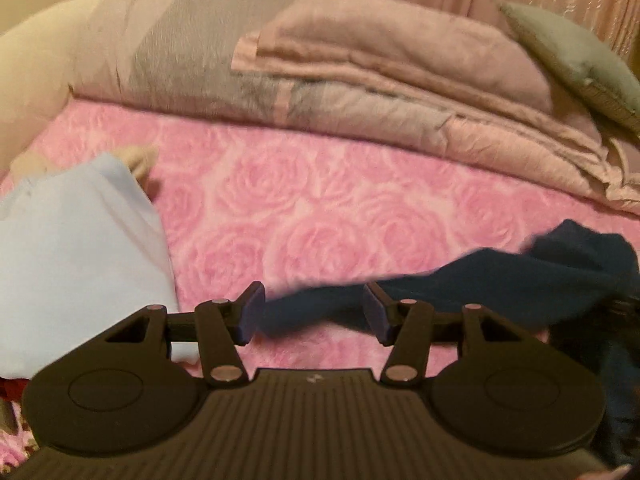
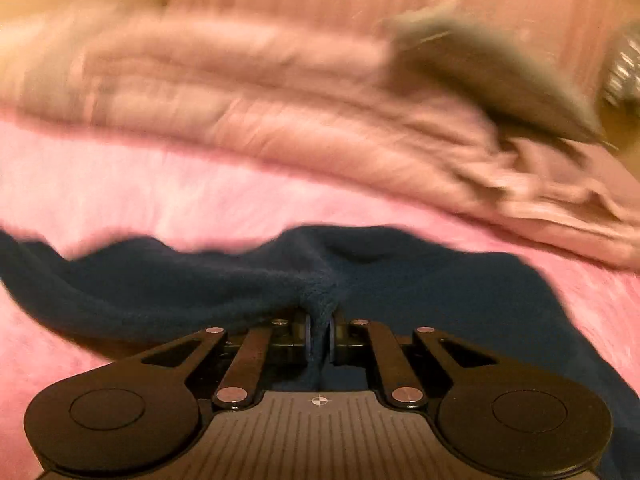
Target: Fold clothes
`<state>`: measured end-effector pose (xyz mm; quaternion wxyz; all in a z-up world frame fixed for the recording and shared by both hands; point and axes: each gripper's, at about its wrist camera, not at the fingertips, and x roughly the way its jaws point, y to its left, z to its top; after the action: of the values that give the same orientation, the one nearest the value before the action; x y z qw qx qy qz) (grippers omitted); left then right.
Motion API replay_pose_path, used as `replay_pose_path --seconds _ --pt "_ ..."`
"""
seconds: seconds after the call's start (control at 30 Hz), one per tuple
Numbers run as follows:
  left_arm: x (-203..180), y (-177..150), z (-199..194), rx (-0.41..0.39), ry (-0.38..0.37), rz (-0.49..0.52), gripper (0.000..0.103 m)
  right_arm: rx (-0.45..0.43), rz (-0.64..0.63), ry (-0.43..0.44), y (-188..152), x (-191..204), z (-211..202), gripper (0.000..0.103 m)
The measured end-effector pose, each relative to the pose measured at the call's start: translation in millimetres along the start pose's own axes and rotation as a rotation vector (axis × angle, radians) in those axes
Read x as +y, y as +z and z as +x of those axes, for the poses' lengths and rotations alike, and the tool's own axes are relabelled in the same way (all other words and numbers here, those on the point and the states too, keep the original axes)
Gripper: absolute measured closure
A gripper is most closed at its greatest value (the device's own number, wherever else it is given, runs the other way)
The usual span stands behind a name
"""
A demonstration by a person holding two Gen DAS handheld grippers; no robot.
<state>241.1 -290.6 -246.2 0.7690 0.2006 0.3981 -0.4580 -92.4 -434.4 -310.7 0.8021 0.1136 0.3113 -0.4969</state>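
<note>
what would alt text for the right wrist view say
The right gripper is shut on a pinched ridge of dark navy fleece garment lying on a pink rose-patterned blanket; blurred pale pink folded bedding lies behind.

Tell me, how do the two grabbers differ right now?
The left gripper has its fingers spread wide with nothing between them; the right gripper has its fingers pinched on a fold of the navy garment. The left one sits just over the garment's thin end, beside a light blue cloth; the right one holds the garment's bulkier part. Both are the same black design, over the pink rose blanket.
</note>
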Motion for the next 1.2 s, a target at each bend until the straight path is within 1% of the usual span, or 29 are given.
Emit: replay_pose_path --seconds 0.03,0.1,0.17,0.23,0.3,0.33,0.37,0.4,0.43,0.47,0.5,0.6,0.67,0.7,0.77,0.8,0.87,0.93,0.97,1.0,1.03,1.07,1.1,1.13,1.17,1.2 --pt "-4.6 1.4 -6.8 -0.014 0.001 0.005 0.053 -0.026 0.042 -0.018 -0.7 -26.8 -27.0 0.097" --pt "-17.7 3.3 -14.9 -0.029 -0.004 0.018 0.053 -0.051 0.141 -0.095 -9.0 -91.6 -87.8 0.097" --pt "-37.1 4.1 -17.3 -0.032 -0.02 0.031 0.053 -0.06 0.239 -0.198 -23.0 -157.9 -146.8 0.098" --pt "-60.5 1.3 -17.1 -0.023 -0.051 0.037 0.053 -0.05 0.294 -0.324 -40.2 -214.8 -199.8 0.097" --pt "-87.0 -5.9 -13.3 -0.002 -0.107 0.035 0.053 0.035 0.344 -0.485 -63.4 -270.2 -234.5 0.097" --pt "-106.4 -11.1 -8.0 0.018 -0.151 0.041 0.053 0.098 0.384 -0.545 -75.6 -296.9 -245.6 0.096" --pt "-126.1 -16.5 -2.5 0.039 -0.195 0.048 0.053 0.178 0.454 -0.583 -91.3 -324.0 -250.5 0.092" --pt "-146.4 -22.5 4.4 0.059 -0.233 0.06 0.053 0.262 0.534 -0.613 -108.4 -351.7 -253.6 0.066" --pt "-166.7 -28.5 11.4 0.079 -0.271 0.073 0.053 0.351 0.597 -0.649 -125.3 -374.7 -253.8 0.028" --pt "-188.5 -35.9 19.2 0.103 -0.309 0.092 0.053 0.434 0.641 -0.67 -141.4 -392.0 -252.2 0.018" --pt "-214.7 -44.2 27.8 0.129 -0.355 0.124 0.053 0.464 0.648 -0.677 -149.9 -399.8 -252.5 0.016" --pt "-277.2 -67.0 48.2 0.176 -0.449 0.238 0.053 0.488 0.627 -0.687 -165.4 -412.1 -256.5 0.016" --pt "-316.3 -78.5 63.4 0.205 -0.486 0.307 0.053 0.465 0.655 -0.649 -172.7 -418.3 -267.6 0.016" --pt "-330.7 -81.3 70.4 0.225 -0.502 0.322 0.053 0.45 0.684 -0.62 -178.7 -423.5 -273.5 0.016" --pt "-357.9 -85.8 85.1 0.252 -0.554 0.327 0.052 0.411 0.769 -0.57 -190.2 -434.2 -279.9 0.016" --pt "-371.7 -88.1 91.7 0.257 -0.574 0.324 0.049 0.391 0.813 -0.545 -195.5 -439.6 -282.5 0.016" --pt "-394.4 -93.4 108.9 0.289 -0.603 0.33 0.043 0.365 0.9 -0.509 -205.8 -446.7 -274.8 0.015" --pt "-416.0 -101.1 128.3 0.343 -0.577 0.328 0.043 0.342 0.986 -0.474 -216.1 -453.1 -264.8 0.009" --pt "-423.7 -103.5 135.2 0.368 -0.575 0.314 0.041 0.33 1.029 -0.456 -221.2 -456.3 -259.8 0.007" --pt "-431.1 -106.9 137.1 0.369 -0.578 0.298 0.031 0.317 1.072 -0.438 -226.3 -459.6 -254.7 0.003" --pt "-439.0 -110.0 136.9 0.355 -0.583 0.306 0.03 0.308 1.112 -0.413 -232.1 -459.7 -246.7 0.002" --pt "-446.8 -113.1 136.6 0.34 -0.589 0.317 0.043 0.305 1.15 -0.392 -237.5 -457.3 -238.2 0.002" --pt "-454.5 -117.0 134.2 0.323 -0.567 0.34 0.066 0.303 1.186 -0.374 -242.5 -454.3 -230.0 0.002" --pt "-458.7 -119.3 130.8 0.314 -0.574 0.346 0.072 0.301 1.223 -0.356 -247.6 -451.4 -221.9 0.002" --pt "-462.7 -121.6 127.3 0.306 -0.582 0.351 0.094 0.295 1.248 -0.338 -250.4 -446.6 -214.4 0.003" --pt "-466.7 -123.8 123.8 0.297 -0.591 0.355 0.095 0.289 1.268 -0.319 -252.1 -440.9 -207.3 0.014"
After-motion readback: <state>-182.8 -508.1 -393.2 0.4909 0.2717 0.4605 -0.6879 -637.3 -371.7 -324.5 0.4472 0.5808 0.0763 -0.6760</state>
